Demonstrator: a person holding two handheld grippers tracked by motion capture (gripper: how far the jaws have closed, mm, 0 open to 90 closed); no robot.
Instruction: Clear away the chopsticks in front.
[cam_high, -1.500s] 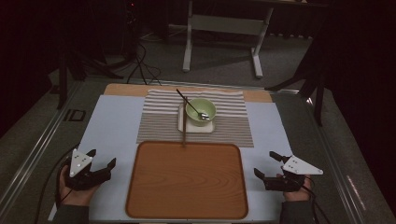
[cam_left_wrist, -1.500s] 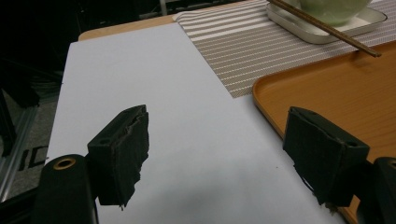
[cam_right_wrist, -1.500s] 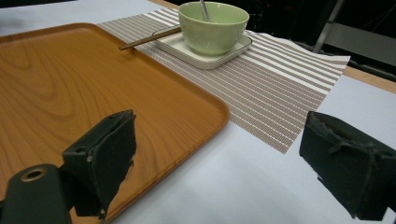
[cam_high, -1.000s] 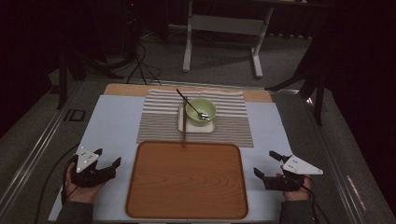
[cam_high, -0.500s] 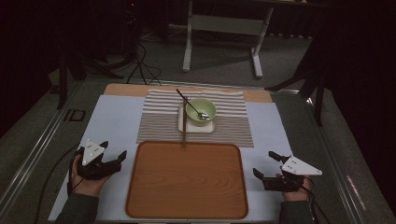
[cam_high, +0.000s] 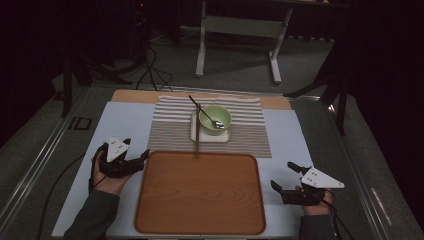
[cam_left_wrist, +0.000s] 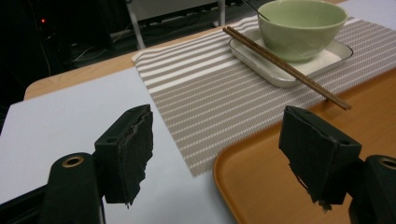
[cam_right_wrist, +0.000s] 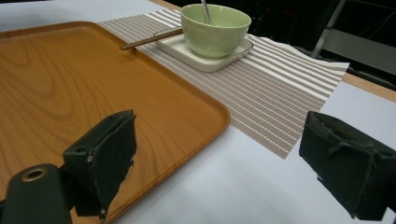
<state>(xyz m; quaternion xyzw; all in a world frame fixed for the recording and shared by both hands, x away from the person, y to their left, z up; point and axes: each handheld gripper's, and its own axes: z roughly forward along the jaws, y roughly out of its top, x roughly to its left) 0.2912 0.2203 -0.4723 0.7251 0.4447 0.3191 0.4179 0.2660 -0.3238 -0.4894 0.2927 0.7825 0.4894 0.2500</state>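
**A:** so what's on the table? Biggest first.

**B:** wooden tray (cam_high: 200, 192) up front, striped placemat (cam_high: 210, 127) behind it, then a white dish (cam_high: 210, 134) with a green bowl (cam_high: 215, 119); chopsticks (cam_high: 197, 136) resting on the dish, tips over the tray's rim.

**A:** grippers?

**B:** left gripper (cam_high: 131, 159) and right gripper (cam_high: 286, 178) flank the tray, both spread wide, empty.

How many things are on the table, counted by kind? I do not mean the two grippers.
Wooden tray: 1
Striped placemat: 1
White square plate: 1
Green bowl: 1
Spoon, in the bowl: 1
Chopsticks, resting on the plate's edge: 1 pair
Total: 6, with the pair counted as one.
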